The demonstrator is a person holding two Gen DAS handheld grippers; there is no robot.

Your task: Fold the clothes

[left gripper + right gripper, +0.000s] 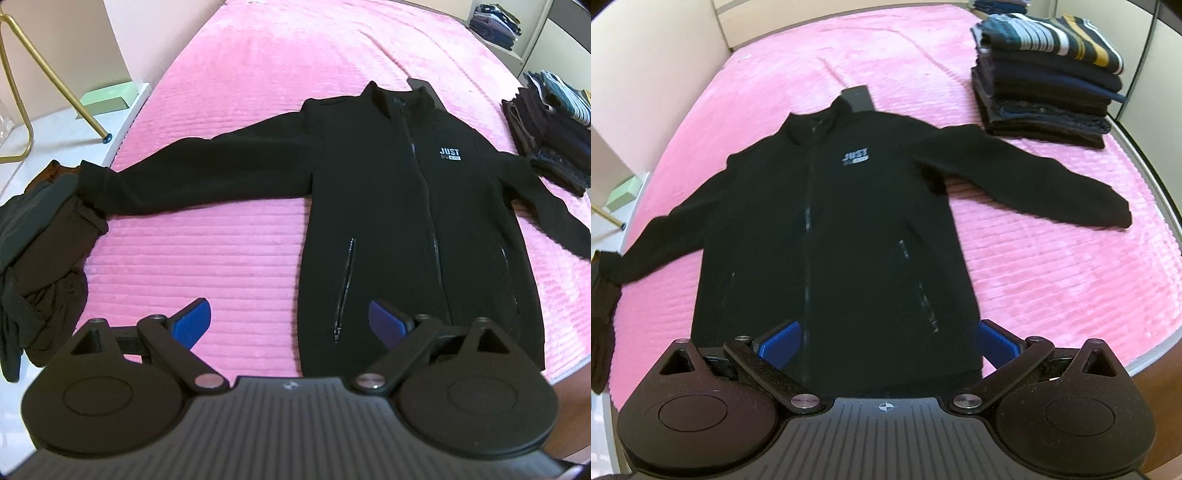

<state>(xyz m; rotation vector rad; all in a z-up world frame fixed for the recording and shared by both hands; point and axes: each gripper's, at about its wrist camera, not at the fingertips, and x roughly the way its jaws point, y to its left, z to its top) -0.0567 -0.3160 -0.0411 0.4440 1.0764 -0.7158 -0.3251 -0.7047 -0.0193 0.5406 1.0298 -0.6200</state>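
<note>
Left wrist view: my left gripper hangs with jaws wide apart and empty above the hem of the black jacket, spread flat on the pink bedspread.

Right wrist view: my right gripper, jaws likewise apart, apparently clear of the jacket; folded stack beyond.
</note>
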